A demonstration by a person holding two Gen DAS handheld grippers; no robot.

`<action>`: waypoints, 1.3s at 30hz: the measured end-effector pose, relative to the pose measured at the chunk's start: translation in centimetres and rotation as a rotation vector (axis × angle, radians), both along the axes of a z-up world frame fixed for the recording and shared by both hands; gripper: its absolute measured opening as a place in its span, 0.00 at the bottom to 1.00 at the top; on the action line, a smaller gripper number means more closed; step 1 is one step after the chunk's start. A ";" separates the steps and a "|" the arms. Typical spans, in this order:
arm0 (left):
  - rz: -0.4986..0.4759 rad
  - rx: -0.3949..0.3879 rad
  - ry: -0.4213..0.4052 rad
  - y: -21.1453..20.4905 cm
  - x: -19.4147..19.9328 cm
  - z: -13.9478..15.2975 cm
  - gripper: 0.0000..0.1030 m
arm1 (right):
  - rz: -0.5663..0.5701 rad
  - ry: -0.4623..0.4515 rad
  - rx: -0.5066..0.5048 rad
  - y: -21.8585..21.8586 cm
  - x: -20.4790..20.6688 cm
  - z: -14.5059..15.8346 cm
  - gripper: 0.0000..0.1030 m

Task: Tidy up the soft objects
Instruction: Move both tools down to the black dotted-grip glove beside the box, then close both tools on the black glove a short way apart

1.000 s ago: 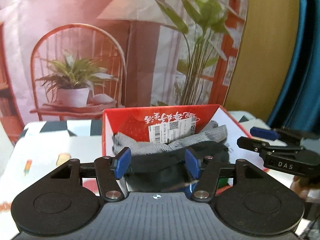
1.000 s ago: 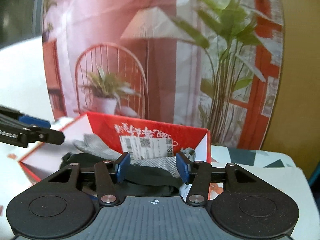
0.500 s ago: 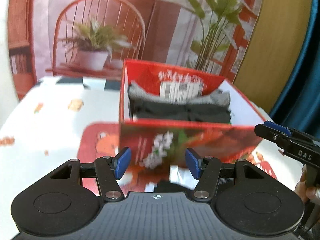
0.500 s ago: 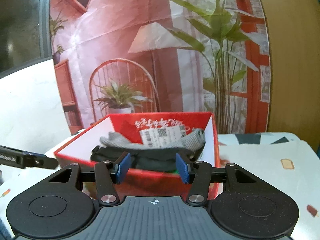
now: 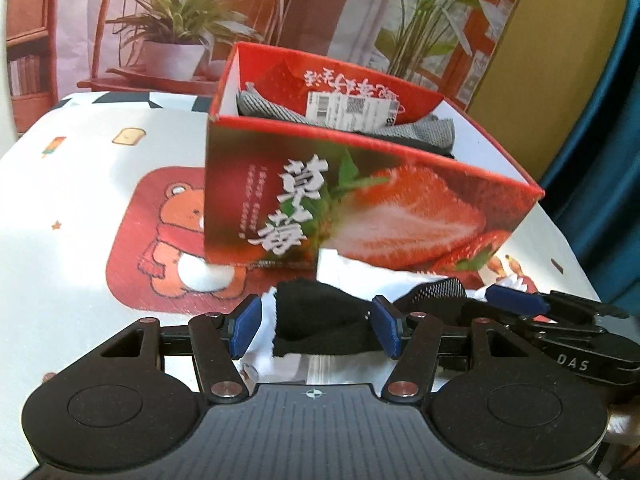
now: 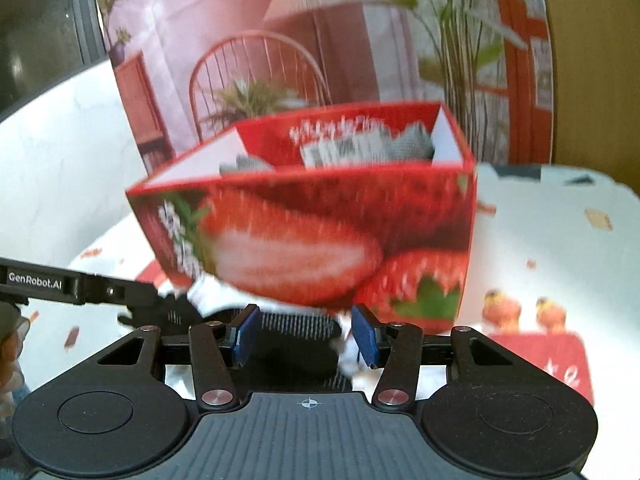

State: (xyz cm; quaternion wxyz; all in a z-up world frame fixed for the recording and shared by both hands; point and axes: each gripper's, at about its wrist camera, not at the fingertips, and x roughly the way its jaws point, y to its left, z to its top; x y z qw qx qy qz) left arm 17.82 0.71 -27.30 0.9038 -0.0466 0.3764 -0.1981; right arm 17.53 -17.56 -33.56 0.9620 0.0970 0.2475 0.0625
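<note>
A red strawberry-print box (image 5: 360,208) stands on the table, with grey socks (image 5: 424,130) and a dark one folded inside it. In front of the box a black sock (image 5: 324,320) lies on something white (image 5: 360,276). My left gripper (image 5: 315,330) is low over this sock, open, its blue pads on either side of it. A dark mesh-cuffed piece (image 5: 436,290) lies beside it, towards my right gripper (image 5: 516,304). In the right wrist view the right gripper (image 6: 305,336) is open around a dark ribbed sock (image 6: 296,326), just below the box (image 6: 312,240). The left gripper (image 6: 80,284) shows at the left.
The white tablecloth carries a red bear picture (image 5: 160,232) left of the box and small printed figures (image 6: 520,312) at the right. A printed backdrop with a chair and plants (image 5: 176,32) hangs behind the table. A blue curtain (image 5: 600,120) is at the far right.
Both grippers came down and back from over the open box to just above the table in front of it. The black socks there came into view between the pads. Jaw widths look unchanged.
</note>
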 end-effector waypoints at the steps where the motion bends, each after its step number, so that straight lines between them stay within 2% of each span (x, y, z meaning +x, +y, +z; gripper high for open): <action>1: -0.003 -0.001 0.001 0.0 0.0 -0.2 0.61 | -0.001 0.012 0.004 0.0 0.0 -0.3 0.46; 6: -0.027 0.006 0.011 -0.5 -0.1 -0.7 0.61 | -0.006 0.070 0.048 -0.1 0.5 -1.5 0.48; 13: -0.031 0.000 0.005 -0.6 -0.5 -1.0 0.59 | 0.007 0.114 0.060 0.1 0.9 -2.2 0.48; 17: -0.024 0.015 -0.004 -0.5 -0.6 -1.0 0.39 | 0.014 0.093 0.043 0.3 0.7 -1.8 0.48; 21: -0.015 0.026 -0.008 -0.4 -0.6 -1.0 0.32 | 0.021 0.086 0.034 0.5 0.5 -1.6 0.48; 26: -0.009 0.043 -0.005 -0.4 -0.7 -1.2 0.31 | 0.043 0.056 0.007 1.0 0.1 -0.9 0.55; 39: 0.000 0.035 0.003 -0.4 -0.7 -1.3 0.31 | 0.097 0.101 -0.100 2.4 0.0 -1.6 0.56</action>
